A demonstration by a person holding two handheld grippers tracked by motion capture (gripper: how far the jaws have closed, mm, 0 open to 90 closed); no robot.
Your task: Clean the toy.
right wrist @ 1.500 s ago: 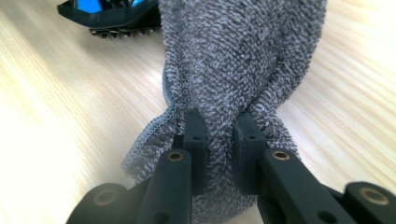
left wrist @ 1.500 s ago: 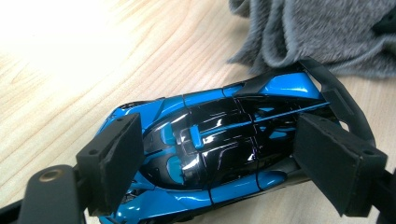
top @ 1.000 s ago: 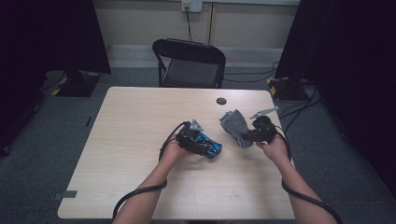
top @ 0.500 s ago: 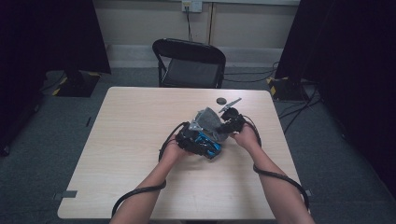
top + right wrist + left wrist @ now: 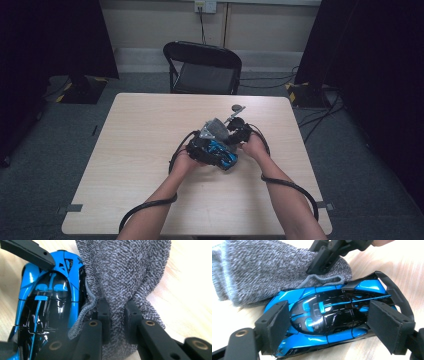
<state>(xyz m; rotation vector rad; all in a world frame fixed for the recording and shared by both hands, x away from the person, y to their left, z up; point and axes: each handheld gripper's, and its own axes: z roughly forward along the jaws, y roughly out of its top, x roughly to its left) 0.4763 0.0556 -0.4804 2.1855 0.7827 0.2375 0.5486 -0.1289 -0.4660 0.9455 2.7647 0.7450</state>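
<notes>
We held the left hand-held gripper around a blue and black toy car, its jaws standing at either side of the body; they had just been closing a little on it, and we could not tell for sure that the pads pressed. The right hand-held gripper was clamped tight on a fold of a grey knitted sock, whose open edge lay against the side of the car.

The car sat on the light wooden surface near its middle, the sock just beyond and touching it. We judged the step to be bringing the sock to the car, likely to cover or bag it; the next move would call for opening the sock's mouth and drawing it over one end of the car while the left side kept it steady.

The high view showed both forearms, the chair beyond the surface and a small dark disc near the far edge; the gripper views gave the knit and the pinch that the high view blurred.
</notes>
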